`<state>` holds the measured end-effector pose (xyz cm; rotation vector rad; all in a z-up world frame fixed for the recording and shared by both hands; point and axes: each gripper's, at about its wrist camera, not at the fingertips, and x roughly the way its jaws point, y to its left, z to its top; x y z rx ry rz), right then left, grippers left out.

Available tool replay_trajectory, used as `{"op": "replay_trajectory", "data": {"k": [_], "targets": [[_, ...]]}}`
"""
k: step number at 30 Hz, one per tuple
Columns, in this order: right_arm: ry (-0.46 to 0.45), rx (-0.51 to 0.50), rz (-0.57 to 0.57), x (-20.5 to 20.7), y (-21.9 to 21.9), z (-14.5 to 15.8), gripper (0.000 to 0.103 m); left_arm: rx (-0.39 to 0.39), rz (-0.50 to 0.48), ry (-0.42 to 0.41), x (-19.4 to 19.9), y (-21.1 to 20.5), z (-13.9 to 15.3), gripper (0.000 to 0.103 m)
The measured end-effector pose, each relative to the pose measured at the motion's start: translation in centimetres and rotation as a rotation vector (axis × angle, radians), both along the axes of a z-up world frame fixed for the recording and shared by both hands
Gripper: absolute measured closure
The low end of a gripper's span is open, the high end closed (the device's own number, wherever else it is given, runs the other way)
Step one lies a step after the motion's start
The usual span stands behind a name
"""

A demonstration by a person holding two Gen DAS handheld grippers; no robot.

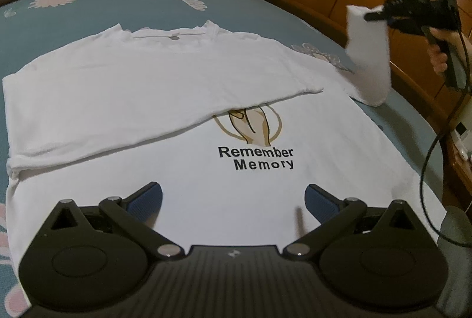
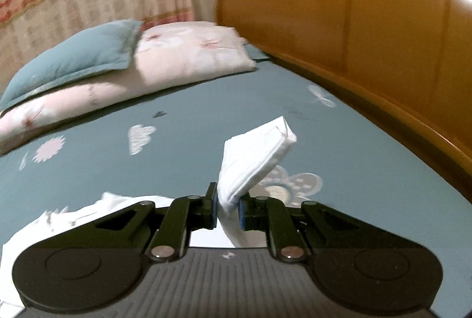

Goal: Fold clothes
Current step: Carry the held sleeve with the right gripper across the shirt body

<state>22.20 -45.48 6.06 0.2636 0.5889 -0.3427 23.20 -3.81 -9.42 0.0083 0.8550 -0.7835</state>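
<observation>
We've got the right gripper [image 2: 227, 207] pinching the T-shirt [image 1: 206, 100] sleeve [image 2: 256, 156] up at 2 o'clock, ready to fold inward; left gripper [image 1: 233, 200] spread, empty, hovering over the hem.

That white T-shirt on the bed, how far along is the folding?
Done: one side of the T-shirt is folded across the chest, part-covering the print. In hand: the right tool pinches the other sleeve, lifted off the bed. Left: laying it over, then folding lengthwise. The left tool hangs open.
</observation>
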Motion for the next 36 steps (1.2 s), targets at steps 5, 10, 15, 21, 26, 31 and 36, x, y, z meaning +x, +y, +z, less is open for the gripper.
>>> {"op": "replay_trajectory", "data": {"k": [5, 10, 15, 21, 26, 31, 36], "targets": [[0.01, -0.027, 0.1, 2.4, 4.2, 0.9, 0.089, 0.006, -0.009, -0.006, -0.1, -0.1, 0.0, 0.001], [0.02, -0.052, 0.18, 4.5, 8.1, 1.3, 0.089, -0.001, -0.008, 0.005, 0.1, 0.0, 0.1, 0.001], [0.036, -0.087, 0.256, 7.5, 12.1, 1.0, 0.09, 0.026, -0.014, -0.01, -0.2, 0.0, 0.3, 0.001], [0.037, -0.098, 0.343, 9.5, 16.2, 0.6, 0.09, 0.049, 0.01, -0.019, -0.1, 0.6, 0.8, 0.001], [0.058, -0.141, 0.422, 10.4, 20.0, -0.8, 0.09, -0.025, 0.082, 0.01, 1.1, 3.5, 2.1, 0.001], [0.097, -0.171, 0.493, 11.1, 23.4, -3.3, 0.09, -0.085, 0.144, 0.008, 1.9, 6.4, 3.1, 0.001], [0.088, -0.231, 0.54, 10.9, 26.7, -5.2, 0.09, -0.08, 0.166, 0.011, 2.3, 7.4, 3.1, 0.001]]}}
